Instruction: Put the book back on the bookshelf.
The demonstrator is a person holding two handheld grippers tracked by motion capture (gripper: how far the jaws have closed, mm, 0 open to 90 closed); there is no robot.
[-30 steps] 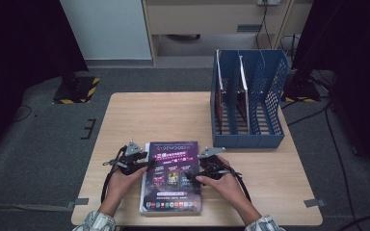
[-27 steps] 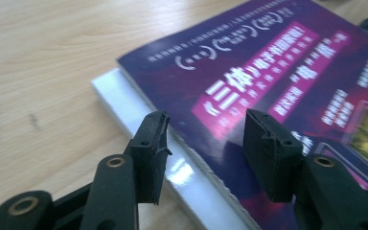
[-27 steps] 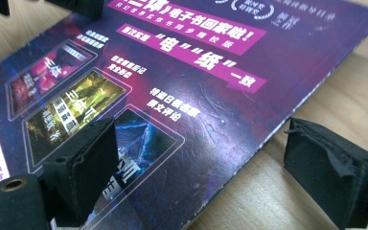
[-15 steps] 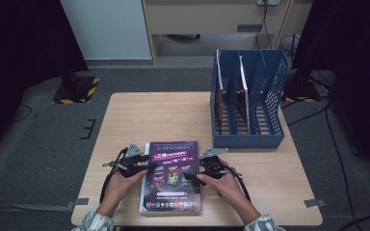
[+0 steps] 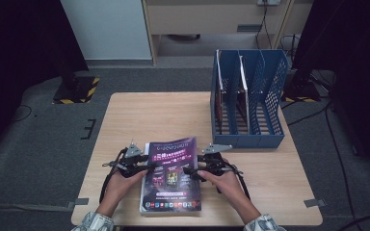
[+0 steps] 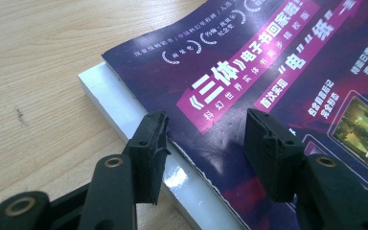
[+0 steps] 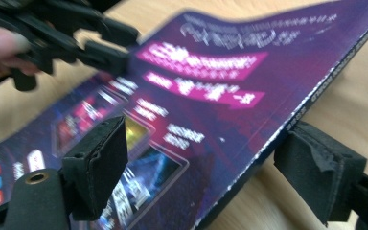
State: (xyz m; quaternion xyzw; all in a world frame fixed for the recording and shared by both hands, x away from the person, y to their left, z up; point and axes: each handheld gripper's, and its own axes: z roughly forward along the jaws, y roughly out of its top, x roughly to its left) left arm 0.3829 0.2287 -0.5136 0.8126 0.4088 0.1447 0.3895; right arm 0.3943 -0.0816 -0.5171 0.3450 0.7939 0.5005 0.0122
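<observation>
The purple book point(image 5: 171, 180) lies at the table's point(image 5: 154, 115) near edge, both grippers point(image 5: 147, 169) point(image 5: 189, 172) open around its sides (the right one's jaws just closing), not yet lifted toward the blue rack point(image 5: 250, 103).

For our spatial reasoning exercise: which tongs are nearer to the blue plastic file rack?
Right. The right tongs work the purple book's edge on the side toward the blue plastic file rack; the left tongs sit at the book's far edge.

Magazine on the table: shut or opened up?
Shut. The magazine lies flat on the table, front cover up; in the left gripper view the white page block sits closed beneath that cover.
</observation>
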